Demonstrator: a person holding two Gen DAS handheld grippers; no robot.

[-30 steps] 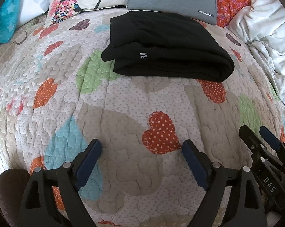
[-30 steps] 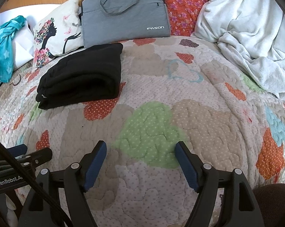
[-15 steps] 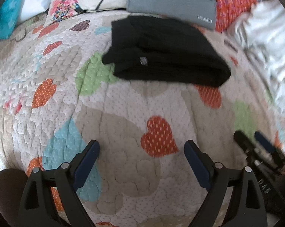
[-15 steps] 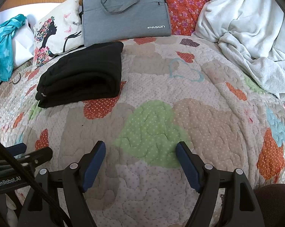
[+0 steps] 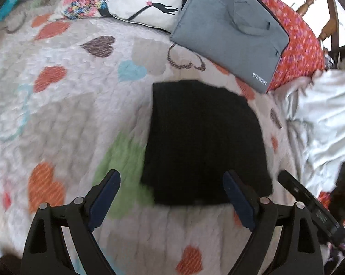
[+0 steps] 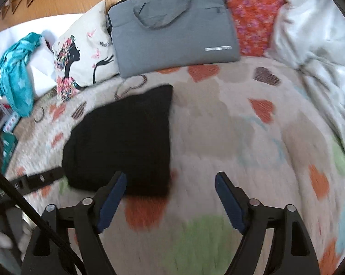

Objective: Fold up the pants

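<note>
Where the pants lie: black pants [image 5: 204, 146] sit as a folded bundle on the quilt [image 5: 57, 119] of the bed, just ahead of both tools
Handling: probably soft, limp and light; layers may slip apart, so I'd pinch the thick near edge or a corner
Left tool [image 5: 171, 198]: jaws wide, holding nothing
Right tool [image 6: 170, 200]: jaws wide, holding nothing
Around: gray bag [image 6: 172, 27] and pillow [image 6: 85, 52] beyond, white blanket [image 6: 314, 52] to the right; nothing blocks the approach

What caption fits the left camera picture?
Open left gripper above folded black pants on the heart quilt.
</note>
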